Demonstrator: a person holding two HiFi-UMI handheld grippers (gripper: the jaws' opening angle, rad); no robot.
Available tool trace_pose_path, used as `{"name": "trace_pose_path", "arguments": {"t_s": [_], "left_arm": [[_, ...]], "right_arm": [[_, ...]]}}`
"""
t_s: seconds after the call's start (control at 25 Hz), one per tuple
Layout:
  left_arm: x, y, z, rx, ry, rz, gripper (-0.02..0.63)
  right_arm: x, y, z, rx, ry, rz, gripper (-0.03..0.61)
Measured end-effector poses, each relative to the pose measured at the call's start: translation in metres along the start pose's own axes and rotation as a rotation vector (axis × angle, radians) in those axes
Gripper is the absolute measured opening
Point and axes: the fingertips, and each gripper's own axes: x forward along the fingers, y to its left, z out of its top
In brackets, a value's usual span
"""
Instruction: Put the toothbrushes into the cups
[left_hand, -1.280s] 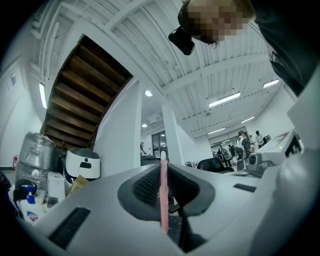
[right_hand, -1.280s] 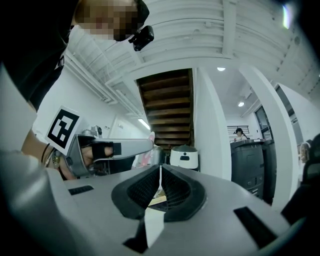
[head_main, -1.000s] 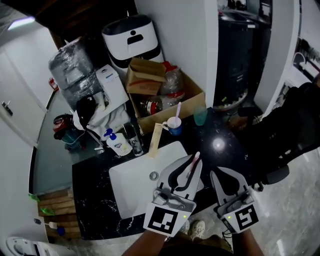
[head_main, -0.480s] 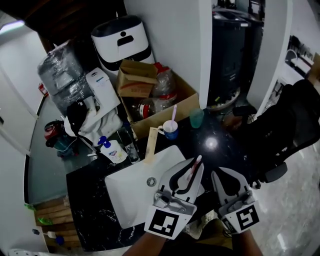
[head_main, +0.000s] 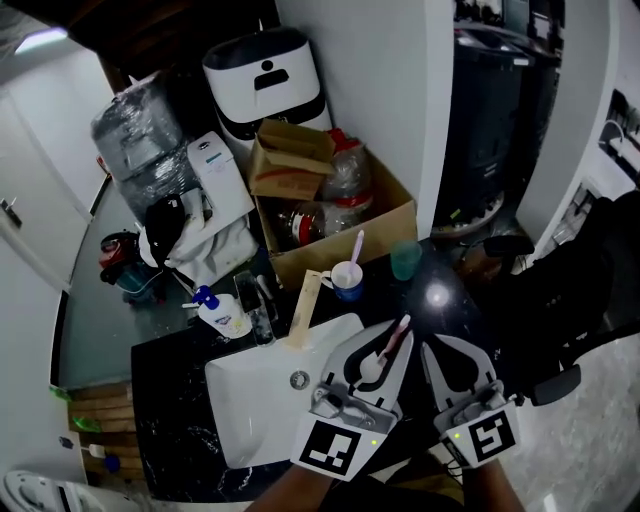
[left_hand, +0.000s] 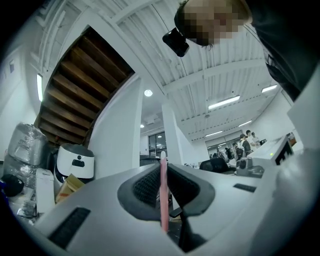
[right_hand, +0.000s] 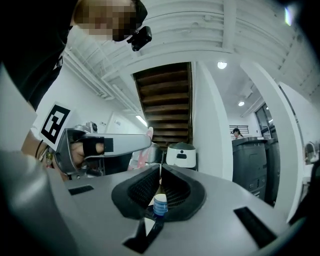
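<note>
My left gripper (head_main: 388, 348) is shut on a pink toothbrush (head_main: 397, 335), whose head sticks out past the jaw tips above the sink's right edge. In the left gripper view the pink handle (left_hand: 163, 192) runs up between the closed pads. My right gripper (head_main: 434, 350) hovers just to the right, jaws shut with nothing in them. A blue-and-white cup (head_main: 348, 277) holding another pink toothbrush (head_main: 355, 245) stands behind the sink, with a green cup (head_main: 405, 260) to its right. The right gripper view shows that blue-and-white cup (right_hand: 160, 204) through its jaw opening.
A white sink (head_main: 250, 395) is set in the black counter (head_main: 450, 295). A soap pump bottle (head_main: 218, 313) and a dark bottle (head_main: 256, 300) stand at the sink's back left. An open cardboard box (head_main: 390, 215) of clutter sits behind the cups against a white pillar.
The head view has swayed slightly. Both grippers keep nearly the same pose, and the left one still holds the pink toothbrush.
</note>
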Motion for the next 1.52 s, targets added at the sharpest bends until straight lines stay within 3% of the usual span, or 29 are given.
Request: {"name": "trace_pose_path", "arguments": {"t_s": [0.32,0.76,1.52], "left_arm": [[0.070,0.012,-0.019,0.007,0.012,0.055,0.046],[0.147,0.049,-0.036,0.042,-0.010,0.104,0.046],[0.228,0.095,-0.091,0.057,0.043,0.200,0.046]], "right_arm": [[0.031,-0.057,-0.005,0.007,-0.008,0.104,0.035],[0.073,-0.136,-0.033,0.101,-0.017,0.162,0.035],[0.113,-0.192,-0.095,0.197,0.038,0.245,0.035]]}}
